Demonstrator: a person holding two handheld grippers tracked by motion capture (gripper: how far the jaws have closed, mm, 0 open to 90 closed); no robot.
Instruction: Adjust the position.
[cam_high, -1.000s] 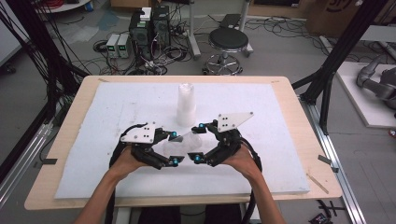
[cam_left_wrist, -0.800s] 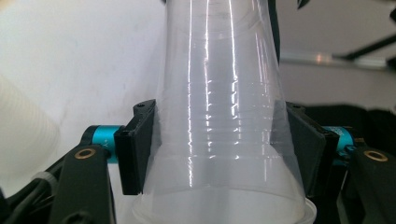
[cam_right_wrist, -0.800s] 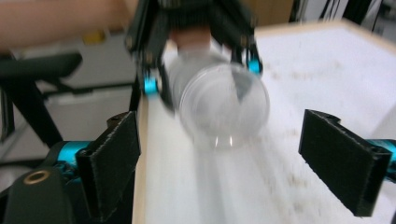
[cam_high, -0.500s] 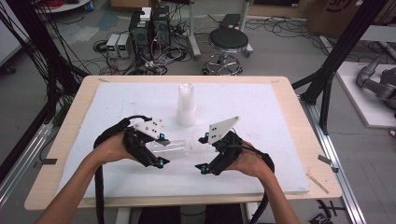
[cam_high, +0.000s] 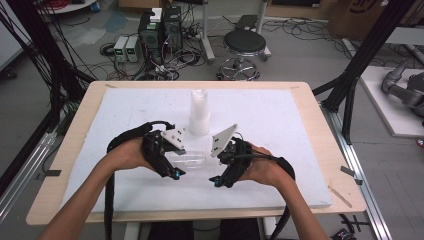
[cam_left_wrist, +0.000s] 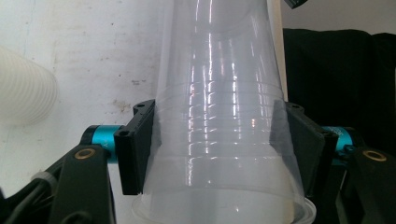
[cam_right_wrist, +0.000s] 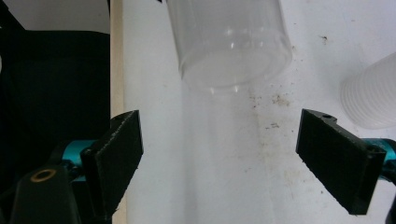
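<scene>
Over the white tabletop, near the front edge, the left gripper holds a clear plastic cup lying sideways w/ its closed end toward the right gripper. In the left gripper view its fingers clamp both sides of the cup near the rim. Right gripper's fingers stand wide, nothing btwn them, though they've just narrowed slightly; cup's closed end sits just ahead of them, apart. A stack of white cups stands upright behind, mid-tabletop.
</scene>
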